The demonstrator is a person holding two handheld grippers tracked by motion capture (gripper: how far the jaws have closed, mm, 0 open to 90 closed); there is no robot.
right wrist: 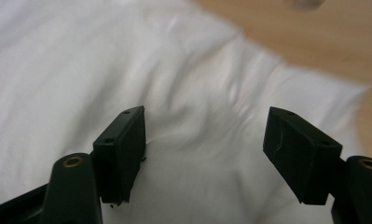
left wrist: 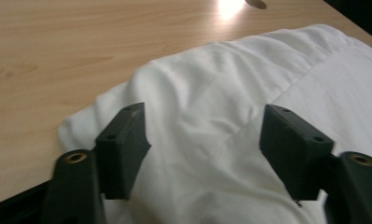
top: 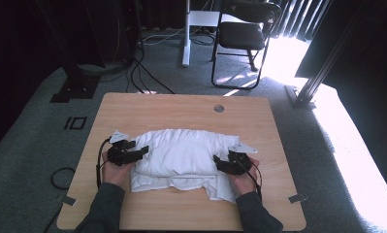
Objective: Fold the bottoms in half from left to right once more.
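Two grippers sit at the ends of a folded white cloth (top: 184, 158) in the lower middle of the high view, on a light wood table (top: 133, 109): left gripper (top: 141, 151) at the cloth's left end, right gripper (top: 219, 162) at its right end, hands and dark sleeves coming in from the bottom edge. Left gripper view adds detail: jaws wide apart, nothing pinched, creased cloth (left wrist: 211, 116) below and between them, bare table (left wrist: 58, 51) upper left, a sun glare and the edge of a round hole along the top. Right gripper view, blurred: jaws also wide, not gripping, cloth (right wrist: 127, 70) across most of the frame, a strip of table (right wrist: 314, 42) upper right. No containers. High view alone gives the room: grey carpet, black chair (top: 244, 34) top centre, white desk leg (top: 186, 39) beside it, cables on the floor upper left, hard sunlight along the right side, cable hole (top: 218, 108) near the table's far edge.
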